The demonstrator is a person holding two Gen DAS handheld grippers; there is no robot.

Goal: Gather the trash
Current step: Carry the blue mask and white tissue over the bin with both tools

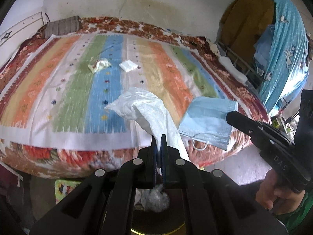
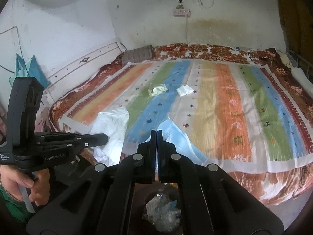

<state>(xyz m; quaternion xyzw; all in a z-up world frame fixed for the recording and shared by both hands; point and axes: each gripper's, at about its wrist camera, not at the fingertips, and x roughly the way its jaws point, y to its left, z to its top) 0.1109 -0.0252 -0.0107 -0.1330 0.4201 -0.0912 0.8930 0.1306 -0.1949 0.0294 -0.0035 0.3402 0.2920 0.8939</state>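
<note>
My left gripper is shut on a white plastic bag, held above the bed's near edge; the bag also shows in the right wrist view. My right gripper is shut on a blue face mask, which hangs at the right in the left wrist view. On the striped bedspread lie a crumpled yellowish wrapper and a white tissue; both show in the right wrist view, wrapper, tissue. A bin with clear plastic trash sits below both grippers.
A striped pillow lies at the head of the bed by the wall. A blue patterned cloth hangs over a rack at the right. A power strip is on the wall.
</note>
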